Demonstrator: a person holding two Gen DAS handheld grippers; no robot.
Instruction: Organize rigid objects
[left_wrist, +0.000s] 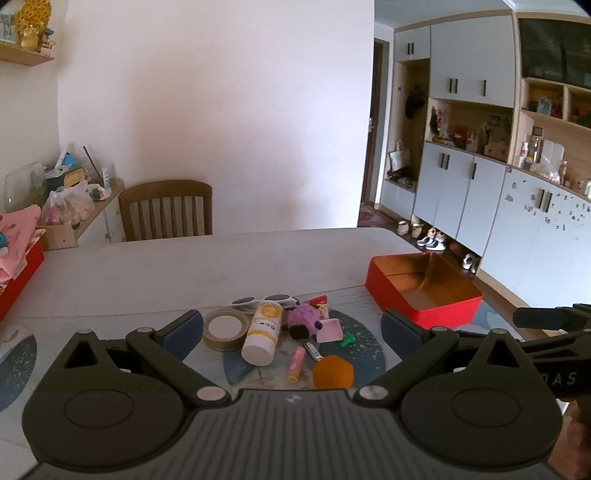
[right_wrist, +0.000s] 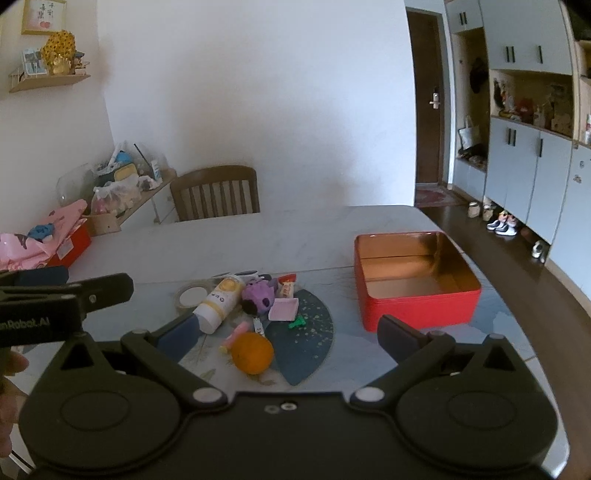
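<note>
Right wrist view shows the right tool (right_wrist: 286, 334) spread apart, empty, above the jumble: orange ball (right_wrist: 252, 352), white bottle (right_wrist: 218, 304), tape roll (right_wrist: 190, 295). Left tool (left_wrist: 291, 330) gapes likewise. Red tin (right_wrist: 415, 280) waits beside them on the surface (right_wrist: 258, 240), seemingly to receive them.

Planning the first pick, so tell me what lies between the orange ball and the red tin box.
Only the dark blue speckled placemat and bare tabletop lie between the orange ball and the open red tin box, clearest in the right wrist view.

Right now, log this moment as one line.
left claw: open, empty | right claw: open, empty | red tin: empty | pile: untouched
</note>
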